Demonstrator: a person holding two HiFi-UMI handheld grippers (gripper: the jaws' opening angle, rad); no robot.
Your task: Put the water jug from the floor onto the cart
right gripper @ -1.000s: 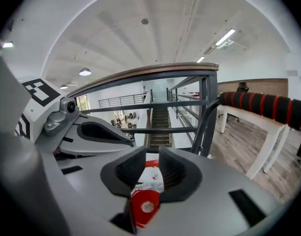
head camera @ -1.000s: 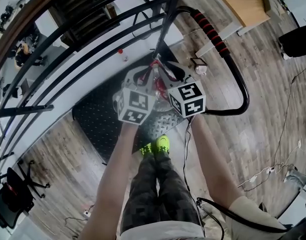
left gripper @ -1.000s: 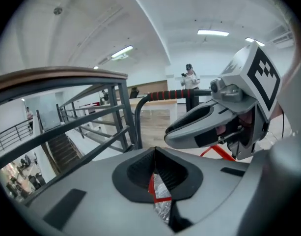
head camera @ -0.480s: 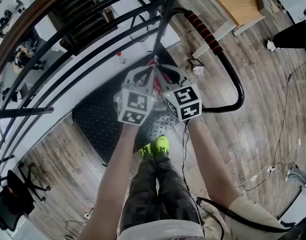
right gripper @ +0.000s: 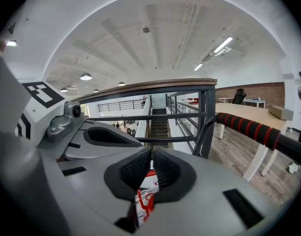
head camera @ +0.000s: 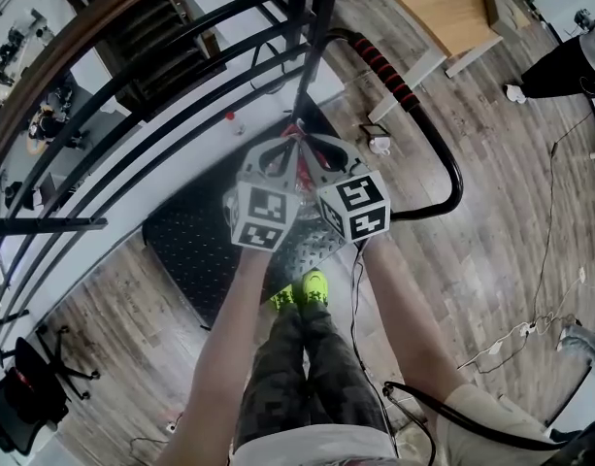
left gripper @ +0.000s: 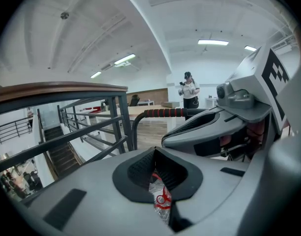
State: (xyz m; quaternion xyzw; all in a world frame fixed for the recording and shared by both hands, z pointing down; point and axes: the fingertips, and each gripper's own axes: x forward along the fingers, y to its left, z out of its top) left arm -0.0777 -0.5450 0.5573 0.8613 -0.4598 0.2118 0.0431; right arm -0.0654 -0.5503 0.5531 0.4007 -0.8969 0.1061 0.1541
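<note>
Wood-plank flooring (head camera: 491, 212) is spreading out beside a black railing (head camera: 181, 76) that is guarding a stairwell. A cart (head camera: 190, 241) is standing against that railing, its black studded deck (head camera: 208, 260) lying below the person's forearms (head camera: 229, 348) and its red-and-black padded handle (head camera: 399, 71) arching off to the right. Both tools are meeting tip to tip above the deck. The left gripper (left gripper: 153, 159) is clenching the water jug (left gripper: 161, 199): its pads are pressing together, with crinkled clear plastic bearing red print pinched in the gap just beneath them. The right gripper (right gripper: 151, 162) has just been closing and is clamping the same red-printed plastic between its pads. In the head view the jug is sitting mostly hidden under the two grippers, over the near right part of the deck; whether it is resting on the deck or hanging clear of it I cannot tell. Bright green shoes (head camera: 312, 284) are standing at the deck's near edge
</note>
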